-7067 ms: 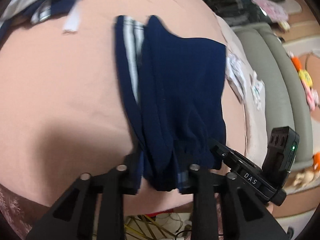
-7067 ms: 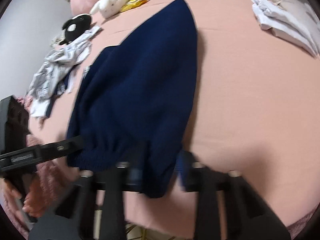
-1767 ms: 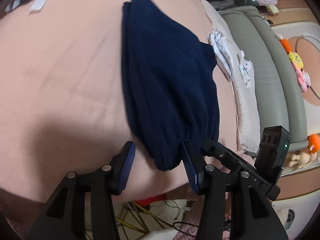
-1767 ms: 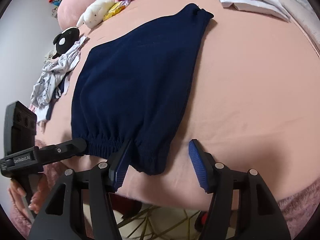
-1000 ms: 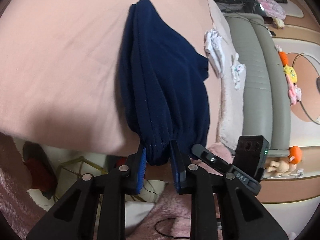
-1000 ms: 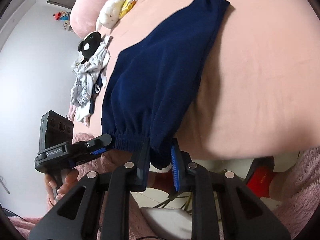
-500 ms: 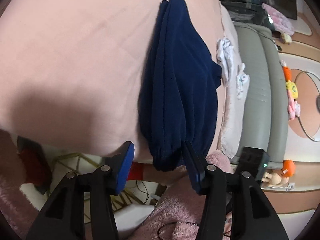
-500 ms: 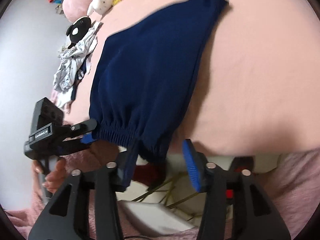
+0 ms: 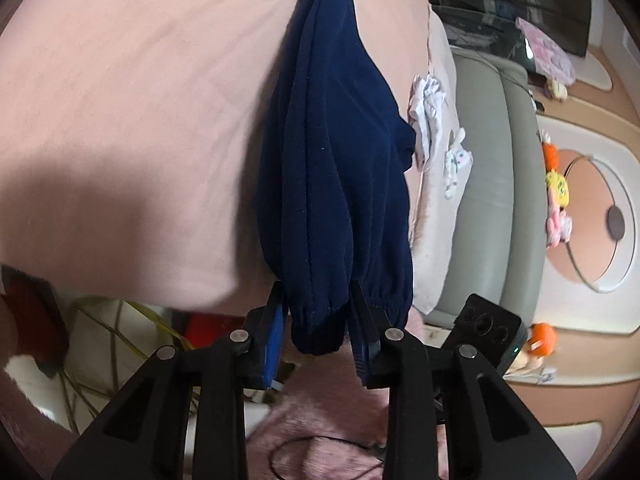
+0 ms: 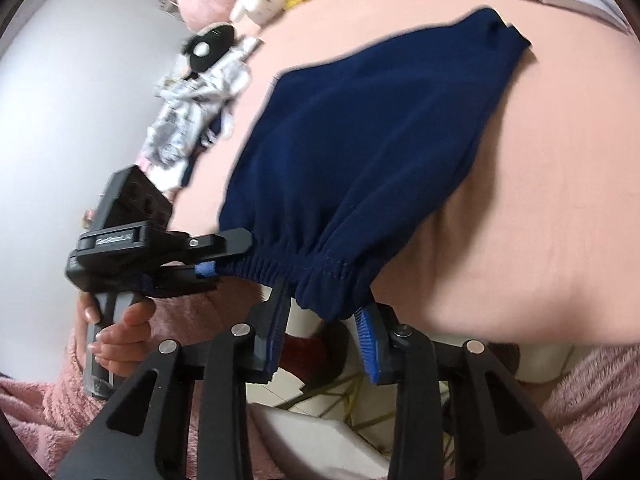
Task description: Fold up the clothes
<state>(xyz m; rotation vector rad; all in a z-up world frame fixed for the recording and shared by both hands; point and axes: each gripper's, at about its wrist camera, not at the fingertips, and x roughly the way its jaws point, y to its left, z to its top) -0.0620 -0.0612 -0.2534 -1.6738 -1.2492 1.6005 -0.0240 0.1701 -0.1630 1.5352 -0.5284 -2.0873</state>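
Closing both jaws around its elastic waistband at the bed (image 9: 120,120) edge, we have the navy knit shorts (image 9: 340,168) folded lengthwise; left hand-held gripper (image 9: 318,344) and right hand-held gripper (image 10: 322,344) not yet pinching, cross-fold remains.

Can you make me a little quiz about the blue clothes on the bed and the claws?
1. True or false: the navy garment lies on a green sheet.
2. Which part hangs between the fingers of the left claw and the right claw? A the gathered elastic edge; B a hood; C a button.
3. What toy sits by the crumpled clothes?
Key: 1 false, the sheet is pink. 2 A; both claws are closing, with that edge between their fingers. 3 A black-and-white plush toy.
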